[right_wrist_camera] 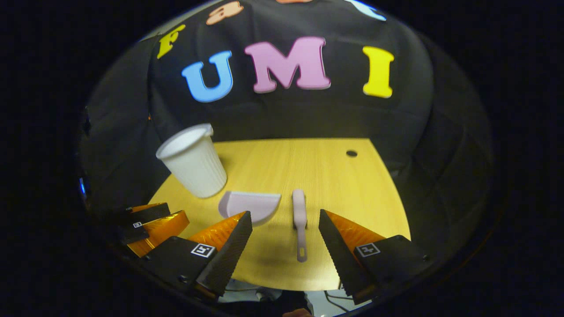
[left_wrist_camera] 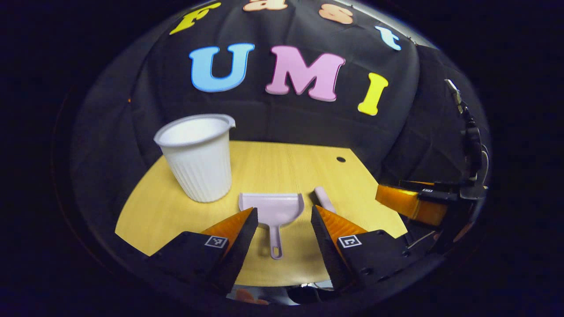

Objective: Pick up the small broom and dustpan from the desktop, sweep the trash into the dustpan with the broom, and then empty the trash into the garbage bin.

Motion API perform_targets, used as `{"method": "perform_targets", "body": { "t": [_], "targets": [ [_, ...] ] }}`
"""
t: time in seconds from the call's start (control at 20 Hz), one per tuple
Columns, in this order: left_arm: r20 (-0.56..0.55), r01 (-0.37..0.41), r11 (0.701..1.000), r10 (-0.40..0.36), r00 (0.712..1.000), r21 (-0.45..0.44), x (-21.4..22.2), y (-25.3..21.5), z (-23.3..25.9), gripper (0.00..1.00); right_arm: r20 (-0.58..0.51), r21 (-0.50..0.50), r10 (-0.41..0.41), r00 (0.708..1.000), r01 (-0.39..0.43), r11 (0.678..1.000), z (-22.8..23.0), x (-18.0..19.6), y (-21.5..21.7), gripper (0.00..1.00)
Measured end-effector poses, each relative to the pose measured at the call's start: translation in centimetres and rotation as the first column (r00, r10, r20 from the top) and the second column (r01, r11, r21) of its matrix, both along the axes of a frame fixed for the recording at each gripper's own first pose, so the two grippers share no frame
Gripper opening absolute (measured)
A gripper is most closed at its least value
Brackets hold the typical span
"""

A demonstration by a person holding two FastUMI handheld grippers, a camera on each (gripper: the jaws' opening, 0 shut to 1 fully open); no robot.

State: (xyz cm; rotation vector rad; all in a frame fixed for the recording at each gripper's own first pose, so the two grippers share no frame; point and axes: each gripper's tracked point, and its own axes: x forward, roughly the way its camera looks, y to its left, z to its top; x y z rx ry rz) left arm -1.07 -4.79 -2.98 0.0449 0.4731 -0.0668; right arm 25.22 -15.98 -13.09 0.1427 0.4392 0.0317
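The dustpan (left_wrist_camera: 273, 206) lies flat on the worktop (left_wrist_camera: 282, 167), handle toward you, centred between your left gripper (left_wrist_camera: 284, 215), whose fingers stand wide and hold nothing. The broom (right_wrist_camera: 299, 211) lies just beside it, handle likewise toward you, lined up between the wide, empty fingers of your right gripper (right_wrist_camera: 285, 220). The bin (left_wrist_camera: 197, 157) stands upright behind the dustpan, near at hand for emptying. No trash can be made out.
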Motion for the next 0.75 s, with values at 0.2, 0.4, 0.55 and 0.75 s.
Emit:
{"method": "perform_targets", "body": {
  "t": [0.2, 0.4, 0.55, 0.75],
  "targets": [
    [0.301, 0.065, 0.997, -0.049, 0.952, -0.043, -2.9, -1.2, 3.4, 0.73, 0.438, -0.018, -0.08, 0.896, 0.098, 0.995, 9.1, -1.4, -1.0, 0.98],
    [0.409, 0.079, 0.993, -0.036, 0.912, -0.089, -3.6, 0.1, 4.0, 0.72, 0.531, -0.075, -0.029, 0.847, 0.081, 0.994, 9.9, -2.2, -1.1, 0.97],
    [0.432, 0.073, 0.997, -0.053, 0.9, -0.029, -3.4, -0.2, 3.8, 0.71, 0.527, -0.07, -0.019, 0.85, 0.066, 0.995, 10.1, -2.0, -1.6, 0.98],
    [0.438, 0.062, 0.998, -0.045, 0.898, -0.026, -3.7, -0.7, 3.9, 0.71, 0.512, -0.078, -0.016, 0.859, 0.065, 0.995, 9.6, -1.7, -1.2, 0.96]
  ]
}}
